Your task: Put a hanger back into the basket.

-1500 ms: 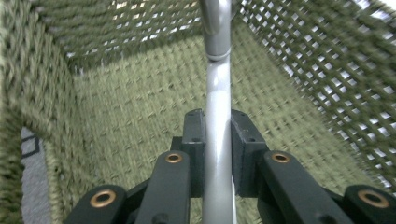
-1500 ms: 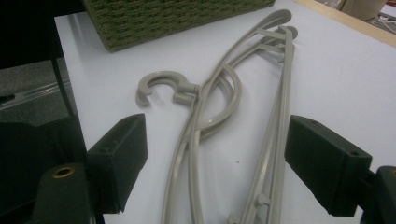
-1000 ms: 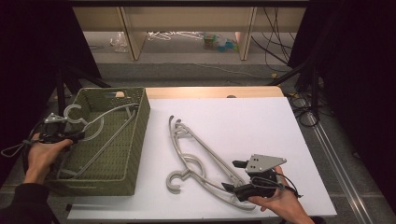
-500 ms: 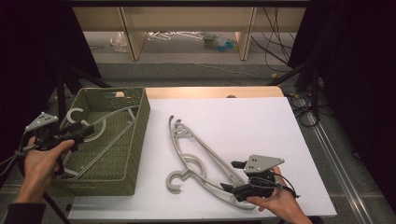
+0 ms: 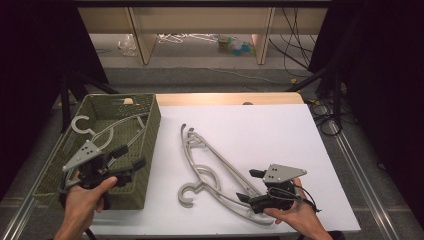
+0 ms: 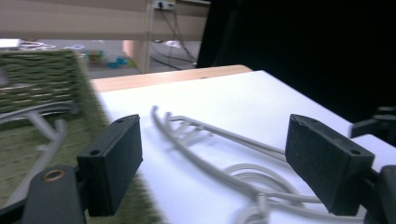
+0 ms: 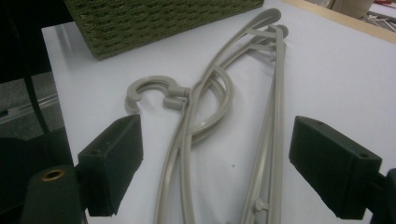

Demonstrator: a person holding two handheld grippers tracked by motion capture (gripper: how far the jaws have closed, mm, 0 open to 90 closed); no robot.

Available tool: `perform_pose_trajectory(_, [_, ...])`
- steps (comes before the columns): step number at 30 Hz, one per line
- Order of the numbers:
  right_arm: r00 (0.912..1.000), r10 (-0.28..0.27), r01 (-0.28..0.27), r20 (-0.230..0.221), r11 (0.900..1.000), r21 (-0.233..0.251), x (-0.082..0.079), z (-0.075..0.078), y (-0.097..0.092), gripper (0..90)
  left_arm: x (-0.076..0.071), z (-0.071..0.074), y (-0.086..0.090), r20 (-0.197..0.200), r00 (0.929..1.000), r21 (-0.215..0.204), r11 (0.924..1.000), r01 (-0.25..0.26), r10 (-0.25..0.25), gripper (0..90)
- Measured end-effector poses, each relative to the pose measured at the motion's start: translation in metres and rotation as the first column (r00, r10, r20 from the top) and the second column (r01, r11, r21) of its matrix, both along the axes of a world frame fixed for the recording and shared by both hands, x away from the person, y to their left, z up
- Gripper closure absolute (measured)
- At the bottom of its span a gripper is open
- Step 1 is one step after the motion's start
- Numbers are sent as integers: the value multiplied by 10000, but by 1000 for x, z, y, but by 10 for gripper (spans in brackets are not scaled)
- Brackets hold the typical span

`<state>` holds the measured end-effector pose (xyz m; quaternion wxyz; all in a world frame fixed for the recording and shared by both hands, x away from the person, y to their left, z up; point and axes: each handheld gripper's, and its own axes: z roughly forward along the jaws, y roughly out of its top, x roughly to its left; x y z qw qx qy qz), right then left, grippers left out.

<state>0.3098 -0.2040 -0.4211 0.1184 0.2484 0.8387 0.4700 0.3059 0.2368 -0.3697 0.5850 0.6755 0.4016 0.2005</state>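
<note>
White table (image 5: 280, 130) carries green basket (image 5: 150, 120) at its left edge, one grey hanger (image 5: 107, 132) inside, stacked hangers (image 5: 210, 170) just right of basket; left gripper (image 5: 125, 162) and right gripper (image 5: 252, 187) both gaping, empty; likely next: clamp a stacked hanger.

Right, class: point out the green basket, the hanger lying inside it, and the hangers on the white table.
green basket (image 5: 150, 131), high view, on its right wall.
hanger in the basket (image 5: 80, 123), high view, on its hook.
hangers on the table (image 7: 149, 90), right gripper view, on a hook.
</note>
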Motion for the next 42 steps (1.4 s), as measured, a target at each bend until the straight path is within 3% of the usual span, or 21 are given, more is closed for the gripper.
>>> perform_pose_trajectory(3, [10000, -29, 29, -31, 10000, -10, -1, -1, 1, 180, -4, -3, -9, 104, 9997, 121, 9997, 225, -226, 173])
perform_pose_trajectory(5, [10000, 10, -10, -70, 10000, -30, -1, -2, 2, 179, -9, -7, -18, 265, 9973, 490, 9965, 670, -684, 173])
perform_pose_trajectory(8, [10000, -17, 17, -58, 10000, -58, -1, -2, 3, 179, -15, -11, -28, -6, 9969, 394, 9962, 783, -783, 173])
perform_pose_trajectory(11, [10000, -6, 5, -55, 10000, -58, -1, -2, 3, 179, -21, -17, -37, 34, 9950, 426, 9941, 1000, -1002, 178])
perform_pose_trajectory(13, [10000, 24, -23, 4, 10000, -82, 0, -4, 3, 179, -27, -26, -47, 28, 9918, 658, 9897, 1274, -1279, 181])
perform_pose_trajectory(16, [9999, -4, 3, -124, 9999, -127, 0, -4, 4, 176, -30, -34, -53, 22, 9883, 677, 9861, 1520, -1525, 180])
perform_pose_trajectory(17, [10000, -2, 2, 9, 9999, -110, 0, -5, 4, 176, -33, -39, -57, 78, 9872, 903, 9833, 1580, -1593, 180])
perform_pose_trajectory(22, [9999, 57, -58, -83, 9999, -145, -1, -4, 4, 176, -35, -44, -60, 260, 9838, 927, 9803, 1742, -1773, 178])
perform_pose_trajectory(23, [10000, 69, -70, -72, 9999, -146, -1, -4, 5, 176, -36, -45, -60, 99, 9867, 873, 9831, 1610, -1625, 178])
perform_pose_trajectory(25, [9999, 113, -113, -13, 9998, -186, -1, -5, 6, 176, -35, -49, -59, 118, 9862, 1018, 9814, 1628, -1649, 177])
perform_pose_trajectory(26, [10000, 96, -96, -10, 9998, -191, -1, -5, 6, 175, -33, -52, -59, 338, 9841, 1325, 9768, 1685, -1743, 177])
perform_pose_trajectory(27, [9999, 142, -142, 0, 9995, -288, 0, -6, 8, 172, -34, -54, -59, 263, 9861, 1492, 9760, 1587, -1644, 177])
perform_pose_trajectory(29, [9999, 121, -121, 1, 9995, -291, 0, -7, 8, 172, -33, -57, -60, 113, 9868, 1393, 9775, 1583, -1614, 177])
perform_pose_trajectory(33, [10000, 90, -90, -12, 9981, -615, 2, -11, 16, 165, -34, -57, -60, 116, 9853, 1081, 9798, 1681, -1703, 177])
perform_pose_trajectory(35, [9998, 186, -179, 73, 9957, -909, 3, -14, 23, 166, -35, -56, -59, 130, 9865, 1256, 9790, 1605, -1634, 177])
perform_pose_trajectory(37, [9998, 215, -211, 17, 9908, -1337, 4, -17, 31, 165, -34, -56, -58, 91, 9880, 1180, 9813, 1523, -1545, 177])
perform_pose_trajectory(38, [9996, 290, -298, -71, 9870, -1578, 4, -19, 35, 166, -32, -56, -57, 346, 9845, 1433, 9758, 1652, -1717, 177])
perform_pose_trajectory(40, [9995, 290, -309, -124, 9783, -2050, 6, -23, 43, 176, -34, -58, -58, 98, 9871, 1249, 9797, 1571, -1596, 177])
perform_pose_trajectory(42, [9990, 327, -394, -315, 9692, -2432, 8, -26, 50, 218, -33, -60, -58, 173, 9842, 1405, 9750, 1721, -1762, 177])
